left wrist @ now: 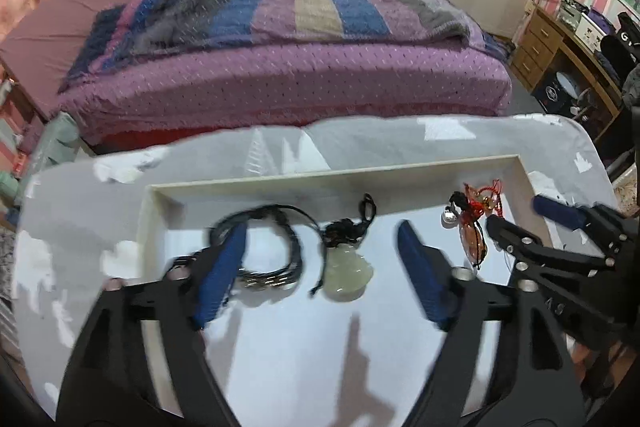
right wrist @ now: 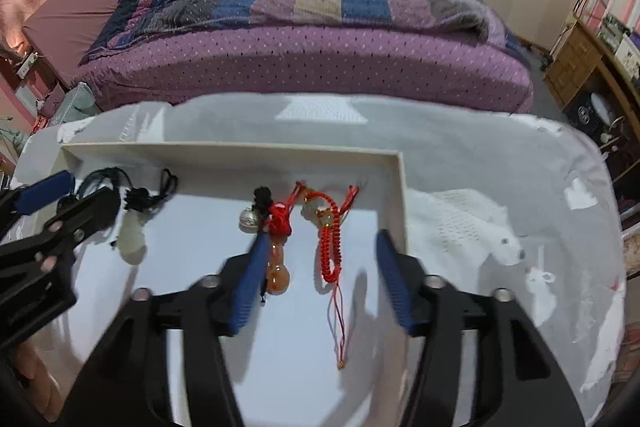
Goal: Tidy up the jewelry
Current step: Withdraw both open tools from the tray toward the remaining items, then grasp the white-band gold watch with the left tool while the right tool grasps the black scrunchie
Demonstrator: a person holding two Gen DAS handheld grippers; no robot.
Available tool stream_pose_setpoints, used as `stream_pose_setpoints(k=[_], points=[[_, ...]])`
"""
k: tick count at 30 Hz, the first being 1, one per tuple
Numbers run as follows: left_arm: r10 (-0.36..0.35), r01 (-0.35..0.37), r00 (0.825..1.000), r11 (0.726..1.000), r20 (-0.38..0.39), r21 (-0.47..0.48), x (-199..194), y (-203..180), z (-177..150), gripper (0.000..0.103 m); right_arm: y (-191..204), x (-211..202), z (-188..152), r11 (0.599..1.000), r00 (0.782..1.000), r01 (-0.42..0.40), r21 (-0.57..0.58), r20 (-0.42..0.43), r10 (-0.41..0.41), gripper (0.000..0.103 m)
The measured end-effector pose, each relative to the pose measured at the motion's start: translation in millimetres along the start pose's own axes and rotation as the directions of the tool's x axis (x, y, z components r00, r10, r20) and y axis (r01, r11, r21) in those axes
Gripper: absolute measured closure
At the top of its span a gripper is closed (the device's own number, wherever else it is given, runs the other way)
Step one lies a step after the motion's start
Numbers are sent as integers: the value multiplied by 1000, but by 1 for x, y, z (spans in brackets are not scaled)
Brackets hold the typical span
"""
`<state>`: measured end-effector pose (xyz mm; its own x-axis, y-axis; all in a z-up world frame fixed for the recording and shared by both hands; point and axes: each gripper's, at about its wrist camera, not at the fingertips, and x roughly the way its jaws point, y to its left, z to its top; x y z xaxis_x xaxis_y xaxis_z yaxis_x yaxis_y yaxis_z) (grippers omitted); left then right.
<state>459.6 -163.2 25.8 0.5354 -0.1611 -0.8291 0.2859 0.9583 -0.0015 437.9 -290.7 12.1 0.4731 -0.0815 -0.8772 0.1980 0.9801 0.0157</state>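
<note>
A white tray [left wrist: 328,179] holds the jewelry. In the left wrist view, a black cord bracelet [left wrist: 276,251] and a pale jade pendant on a black cord [left wrist: 346,273] lie between the open fingers of my left gripper [left wrist: 322,239]. My right gripper [left wrist: 516,213] enters from the right, open, by the red jewelry [left wrist: 474,211]. In the right wrist view, my right gripper [right wrist: 322,243] is open over the tray [right wrist: 240,149]. A red braided bracelet [right wrist: 332,239] lies between its fingers, and an orange gourd pendant [right wrist: 278,269] with a red knot lies against the left finger.
The tray sits on a white cloth-covered table [right wrist: 480,227]. A bed with a purple striped blanket [left wrist: 280,39] stands just behind the table. A wooden desk [left wrist: 560,47] with clutter is at the far right. A small silver bell [right wrist: 248,221] lies by the red knot.
</note>
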Motion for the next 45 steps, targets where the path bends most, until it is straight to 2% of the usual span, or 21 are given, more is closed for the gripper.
stream_pose_setpoints(k=[3, 6, 8, 14, 22, 30, 38, 41, 45], points=[[5, -5, 999, 1000, 32, -15, -25, 13, -3, 9, 0, -24, -1, 999, 999, 35, -5, 37, -35, 25], [9, -8, 999, 999, 36, -41, -44, 28, -10, 7, -4, -43, -5, 997, 996, 71, 1, 50, -71, 16], [21, -19, 999, 999, 45, -47, -57, 37, -18, 4, -6, -59, -11, 995, 993, 98, -7, 64, -97, 13], [45, -41, 997, 997, 58, -65, -98, 60, -42, 3, -14, -107, -37, 987, 983, 158, -38, 102, -153, 13], [62, -54, 992, 995, 105, -84, -167, 79, -70, 3, -40, -190, -61, 994, 979, 99, 56, 175, -107, 13], [82, -74, 985, 996, 150, -59, -225, 79, -100, 3, -37, -256, -96, 990, 960, 140, 31, 242, -144, 9], [102, -96, 981, 994, 162, -47, -263, 71, -137, 3, -34, -293, -135, 987, 953, 161, 21, 257, -161, 8], [87, -85, 982, 996, 165, -22, -274, 64, -161, 3, -33, -299, -158, 989, 954, 146, 2, 264, -141, 4], [71, -66, 981, 997, 181, -36, -281, 65, -191, 3, -33, -297, -185, 993, 963, 115, -13, 246, -109, 3]])
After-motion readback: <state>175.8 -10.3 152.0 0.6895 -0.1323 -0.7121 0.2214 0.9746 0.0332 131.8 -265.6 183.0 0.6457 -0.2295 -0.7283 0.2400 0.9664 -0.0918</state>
